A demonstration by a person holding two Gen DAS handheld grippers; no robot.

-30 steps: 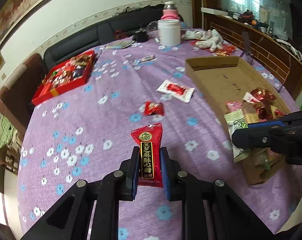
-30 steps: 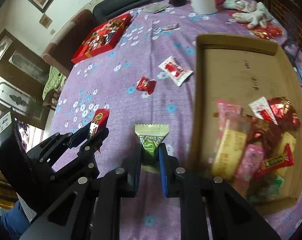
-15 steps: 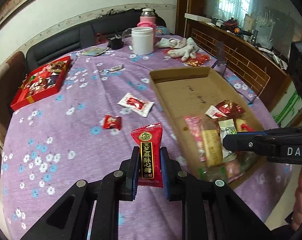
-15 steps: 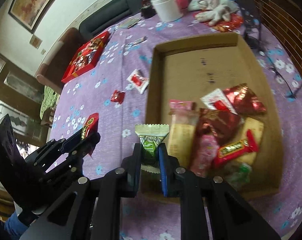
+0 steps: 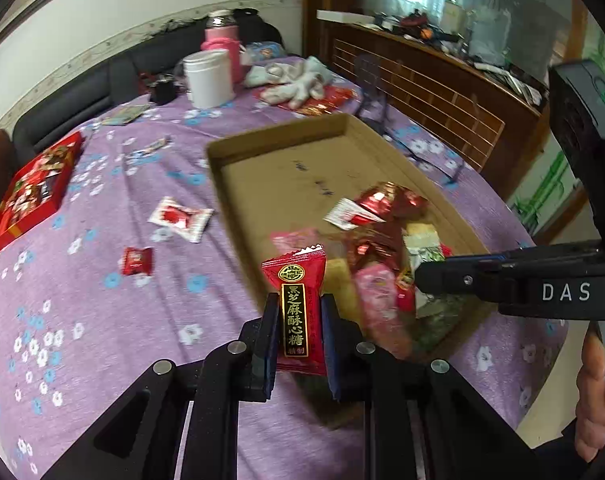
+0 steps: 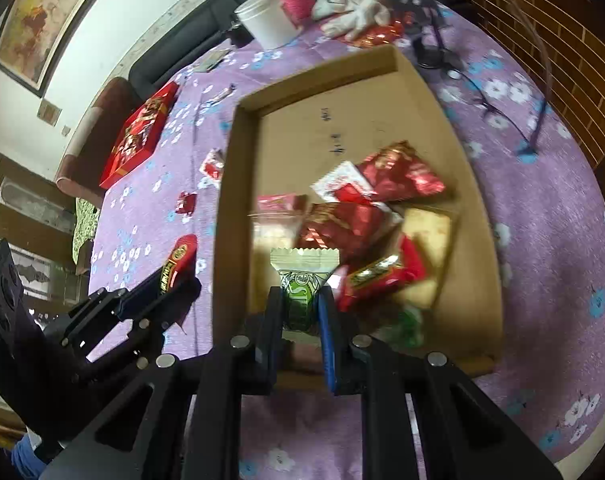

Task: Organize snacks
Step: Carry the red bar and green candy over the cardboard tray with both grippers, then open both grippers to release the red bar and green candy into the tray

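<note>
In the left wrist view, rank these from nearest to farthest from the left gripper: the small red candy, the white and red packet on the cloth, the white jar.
From the left gripper:
1. Small red candy, left on the purple cloth.
2. White and red packet, farther up, left of the cardboard tray.
3. White jar, at the table's far end.

Ahead of the right tool (image 6: 300, 312) a cardboard tray (image 6: 238, 168) lies on the desk (image 6: 542, 208), snacks piled at its near end. The left tool (image 6: 178, 280) is to its left, outside the tray wall. Two loose candies (image 5: 180, 218) lie farther left; a jar (image 6: 268, 20) stands behind the tray.
</note>
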